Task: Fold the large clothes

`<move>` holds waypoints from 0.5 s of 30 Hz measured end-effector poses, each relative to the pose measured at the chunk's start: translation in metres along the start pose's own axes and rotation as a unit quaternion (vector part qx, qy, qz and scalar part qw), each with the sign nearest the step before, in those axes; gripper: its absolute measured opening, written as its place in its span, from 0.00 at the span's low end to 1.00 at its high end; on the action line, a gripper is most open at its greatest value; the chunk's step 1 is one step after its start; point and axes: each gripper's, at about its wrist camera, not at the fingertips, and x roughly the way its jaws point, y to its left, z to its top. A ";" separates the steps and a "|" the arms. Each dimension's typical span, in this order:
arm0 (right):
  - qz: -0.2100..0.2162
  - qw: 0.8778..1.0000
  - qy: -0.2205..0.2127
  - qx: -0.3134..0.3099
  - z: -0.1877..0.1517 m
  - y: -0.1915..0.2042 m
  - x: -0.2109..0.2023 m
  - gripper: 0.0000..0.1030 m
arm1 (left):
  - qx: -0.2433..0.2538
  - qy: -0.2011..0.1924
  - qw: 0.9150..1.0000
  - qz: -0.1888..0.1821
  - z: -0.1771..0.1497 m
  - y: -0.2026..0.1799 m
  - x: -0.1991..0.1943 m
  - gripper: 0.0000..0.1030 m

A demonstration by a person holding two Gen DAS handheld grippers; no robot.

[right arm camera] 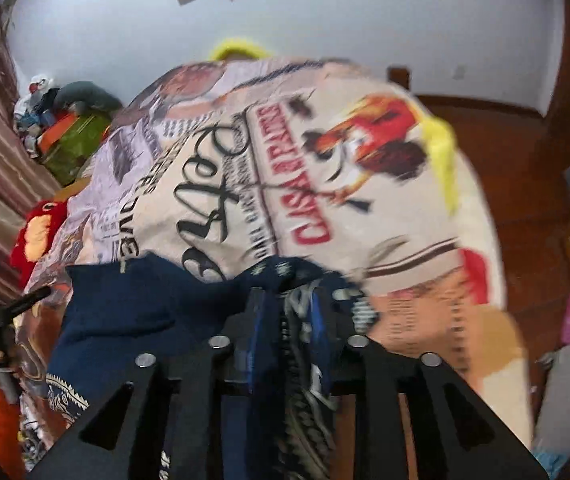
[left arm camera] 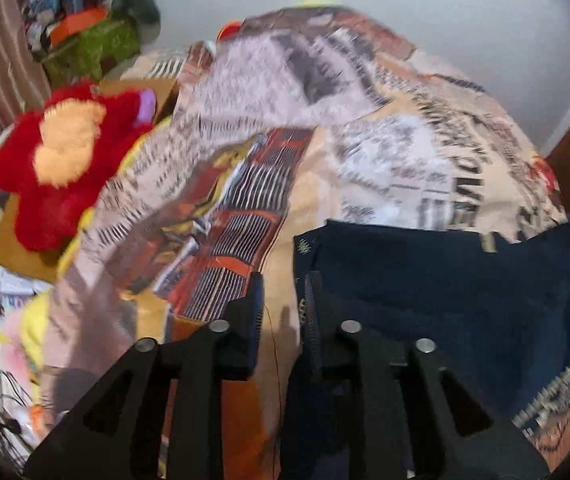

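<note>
Your left gripper [left arm camera: 283, 300] stands open over the bedspread [left arm camera: 365, 168], nothing between its jaws; the navy garment [left arm camera: 445, 292] lies just beside its right finger. Your right gripper [right arm camera: 291, 312] has bunched navy cloth between its jaws, but blur hides whether the pads press on it. The garment lies across the near part of the bed. Risk: with one corner free and the other in doubt, the fold can slump or skew. Bunched cloth may drag along.
</note>
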 end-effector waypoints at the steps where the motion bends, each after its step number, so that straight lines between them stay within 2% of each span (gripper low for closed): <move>1: 0.002 1.000 -0.007 -0.002 -0.001 0.001 -0.008 0.41 | 0.014 -0.013 1.000 -0.002 -0.002 -0.006 -0.014 0.38; 4: 0.007 0.999 -0.028 -0.031 -0.006 0.017 -0.029 0.54 | 0.050 -0.045 0.998 -0.015 -0.006 -0.029 -0.044 0.59; 7: 0.019 0.996 -0.037 -0.073 -0.016 0.051 -0.041 0.62 | 0.089 -0.051 0.994 -0.040 -0.013 -0.057 -0.058 0.64; 10: 0.040 0.993 -0.036 -0.107 -0.027 0.084 -0.043 0.66 | 0.123 -0.044 0.989 -0.073 -0.025 -0.090 -0.063 0.72; 12: 0.056 0.990 -0.026 -0.125 -0.036 0.106 -0.035 0.73 | 0.137 -0.030 0.985 -0.096 -0.035 -0.107 -0.057 0.72; 15: 0.064 0.986 -0.005 -0.156 -0.051 0.133 -0.018 0.74 | 0.159 0.000 0.981 -0.107 -0.049 -0.129 -0.040 0.72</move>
